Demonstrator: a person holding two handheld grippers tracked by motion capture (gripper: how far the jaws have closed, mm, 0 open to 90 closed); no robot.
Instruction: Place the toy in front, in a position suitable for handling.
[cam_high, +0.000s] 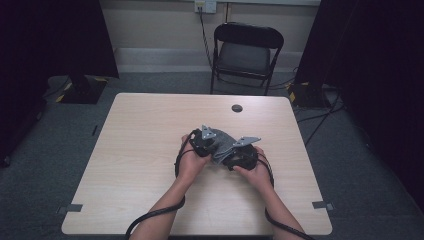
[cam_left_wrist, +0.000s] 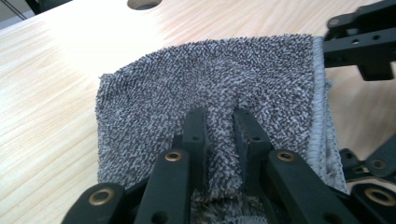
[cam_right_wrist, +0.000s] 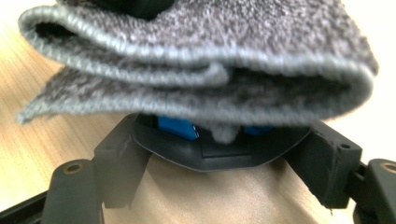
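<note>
A grey terry towel (cam_high: 226, 141) lies folded in the middle of the table, between the person's two hands. My left gripper (cam_high: 206, 142) is shut on a raised pleat of the towel (cam_left_wrist: 187, 74); in the left gripper view the pleat stands pinched between the jaws of that gripper (cam_left_wrist: 219, 117). My right gripper (cam_high: 241, 156) sits at the towel's right edge, and its black fingers (cam_left_wrist: 359, 44) flank that edge. In the right gripper view its jaws stand wide apart, and the right gripper (cam_right_wrist: 222, 140) is open. The towel's stacked folds (cam_right_wrist: 210, 70) hang just beyond the fingertips, untouched by the pads.
The light wooden table (cam_high: 145, 150) has a round cable hole (cam_high: 237, 108) near its far edge. A black folding chair (cam_high: 247, 50) stands behind it. Dark curtains hang at both sides. Each gripper trails a black cable toward the near edge.
</note>
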